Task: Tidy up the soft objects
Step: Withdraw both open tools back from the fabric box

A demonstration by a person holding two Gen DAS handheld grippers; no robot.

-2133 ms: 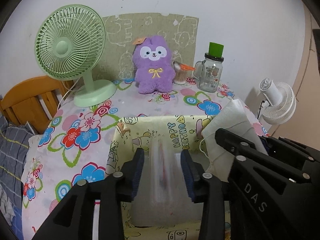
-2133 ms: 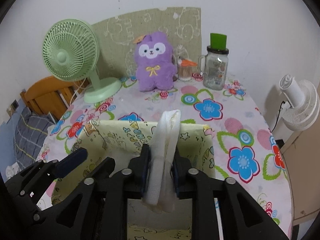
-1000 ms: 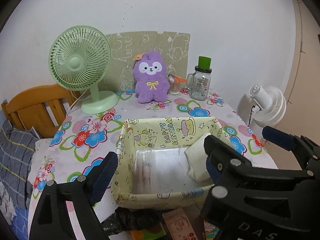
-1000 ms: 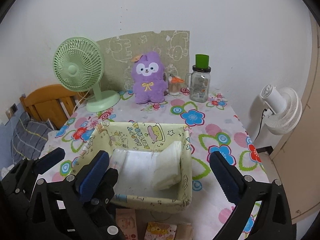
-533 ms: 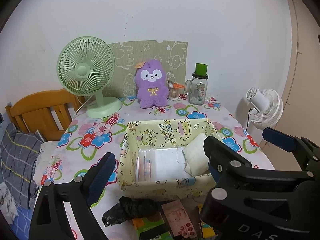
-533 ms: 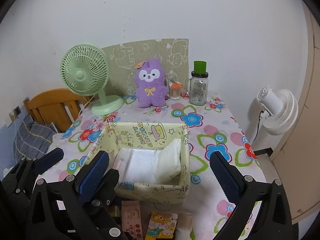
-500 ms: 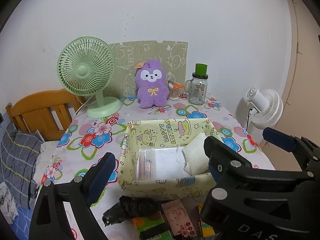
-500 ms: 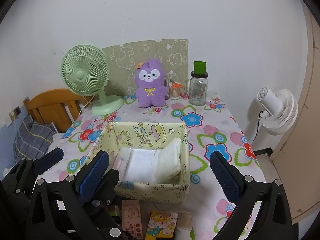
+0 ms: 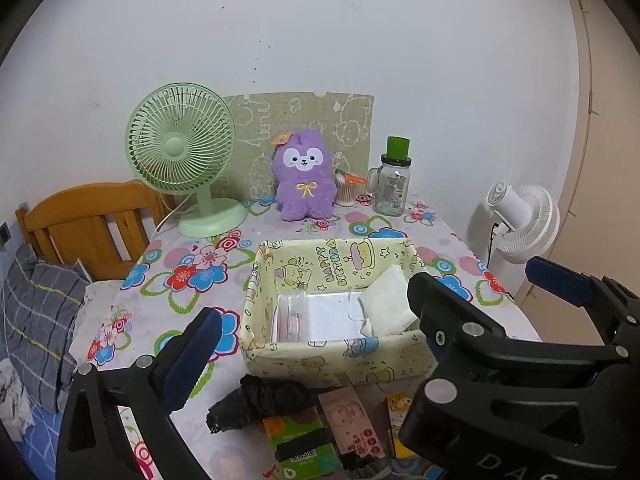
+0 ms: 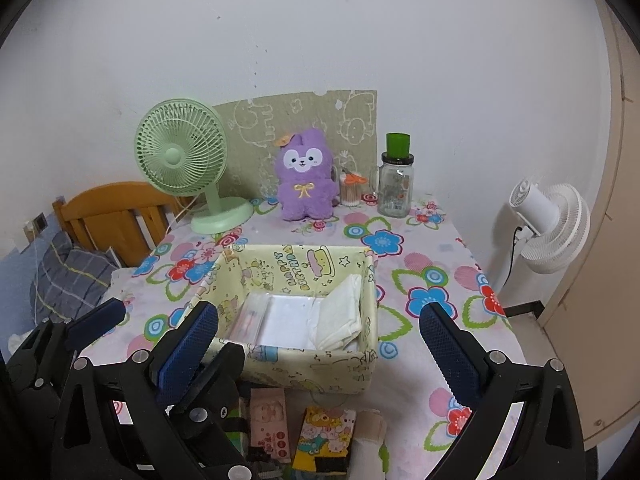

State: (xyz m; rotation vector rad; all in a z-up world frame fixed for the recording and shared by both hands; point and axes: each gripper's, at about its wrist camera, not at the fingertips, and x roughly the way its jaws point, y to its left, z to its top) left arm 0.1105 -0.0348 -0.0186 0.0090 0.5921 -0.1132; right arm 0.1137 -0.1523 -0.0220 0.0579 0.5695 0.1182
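two grippers out front, both empty. my left gripper (image 9: pixel 316 330) has its jaws opening, nothing between the pads, only the yellow fabric bin (image 9: pixel 332 356) sitting beyond them. in that bin, left to right: a clear plastic pouch (image 9: pixel 294 316) lying flat, then a white folded cloth (image 9: pixel 386 300) leaning on the right wall, i reckon dropped there to keep the soft things together. my right gripper (image 10: pixel 320 328) stands wide apart, holding nothing. the left view shows a black crumpled piece (image 9: pixel 260 402) by the near wall; the right view hides it but shows a cartoon packet (image 10: pixel 326 436) more fully. those look next.
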